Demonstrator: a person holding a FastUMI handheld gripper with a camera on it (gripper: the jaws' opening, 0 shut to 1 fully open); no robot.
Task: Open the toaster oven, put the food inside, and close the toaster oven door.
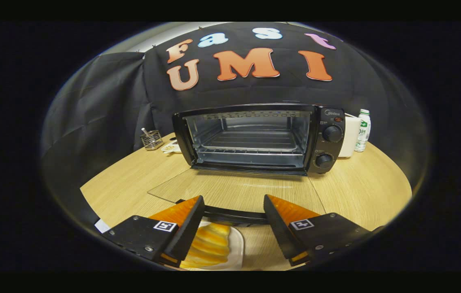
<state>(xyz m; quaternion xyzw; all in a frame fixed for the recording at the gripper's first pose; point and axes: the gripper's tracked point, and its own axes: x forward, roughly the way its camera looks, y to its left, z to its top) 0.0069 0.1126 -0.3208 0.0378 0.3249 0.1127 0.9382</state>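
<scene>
The black toaster oven [255, 138] stands on the wooden table beyond my fingers. Its glass door [230, 189] lies folded down flat toward me, and the door's black handle [234, 215] runs just ahead of the fingertips. The oven cavity is lit, with a wire rack [251, 142] inside and no food on it. My gripper [233, 203] hangs open above the table, nothing between the fingers. A piece of golden, ridged bread [210, 244] lies on a white plate [236, 248] just below and beside the left finger [185, 226].
A wire holder [152, 139] with a utensil and a small white dish [170, 148] sit left of the oven. A white box [350, 136] and a plastic bottle [363, 130] stand to its right. The round table's edge [401, 195] curves close on both sides.
</scene>
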